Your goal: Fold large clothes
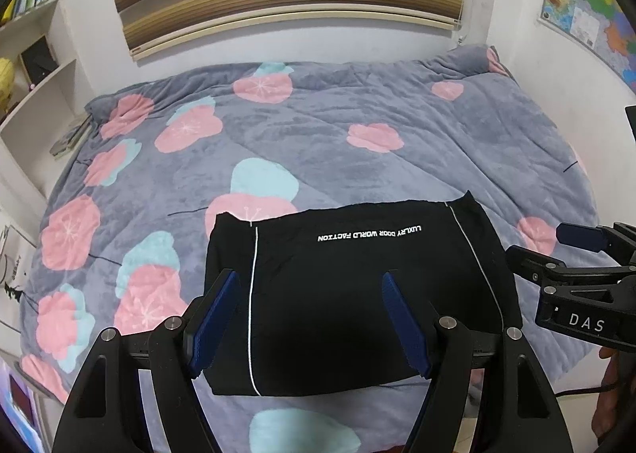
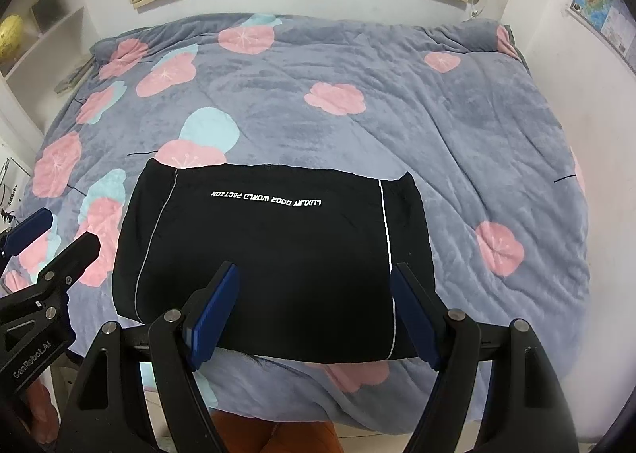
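Left wrist view: garment [image 1: 349,294] folded on bed [image 1: 457,142], near edge. Left tongs [image 1: 310,317] and right tongs [image 2: 314,310] both spread, empty. I judge it soft, limp, light; pinch corners.

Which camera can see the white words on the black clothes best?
The right wrist view: the white words sit nearer the middle on the black clothes. The left wrist view shows the same words too, only a bit smaller and farther up.
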The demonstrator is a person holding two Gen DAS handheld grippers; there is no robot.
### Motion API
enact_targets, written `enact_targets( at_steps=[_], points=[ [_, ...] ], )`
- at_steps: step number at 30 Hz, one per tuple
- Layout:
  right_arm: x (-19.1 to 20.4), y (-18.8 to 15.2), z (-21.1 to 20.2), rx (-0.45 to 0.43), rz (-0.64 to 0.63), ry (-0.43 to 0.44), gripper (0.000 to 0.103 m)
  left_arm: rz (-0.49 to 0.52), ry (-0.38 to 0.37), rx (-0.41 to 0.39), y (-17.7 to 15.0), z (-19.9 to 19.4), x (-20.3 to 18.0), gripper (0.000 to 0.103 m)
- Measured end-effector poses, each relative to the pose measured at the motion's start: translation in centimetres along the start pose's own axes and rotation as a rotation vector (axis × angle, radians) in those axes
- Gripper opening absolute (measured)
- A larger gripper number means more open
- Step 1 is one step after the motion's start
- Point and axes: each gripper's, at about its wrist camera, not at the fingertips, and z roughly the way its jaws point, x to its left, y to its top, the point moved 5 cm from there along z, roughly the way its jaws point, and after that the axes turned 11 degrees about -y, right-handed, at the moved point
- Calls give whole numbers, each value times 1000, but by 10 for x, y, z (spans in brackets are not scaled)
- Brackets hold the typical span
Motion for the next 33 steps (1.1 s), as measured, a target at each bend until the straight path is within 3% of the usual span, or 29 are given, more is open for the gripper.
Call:
enact_targets(
  at_steps=[33],
  points=[
    [-3, -13, 4, 25, -1, 16, 79, 0, -6, 23, -8, 4, 4, 75]
  ],
)
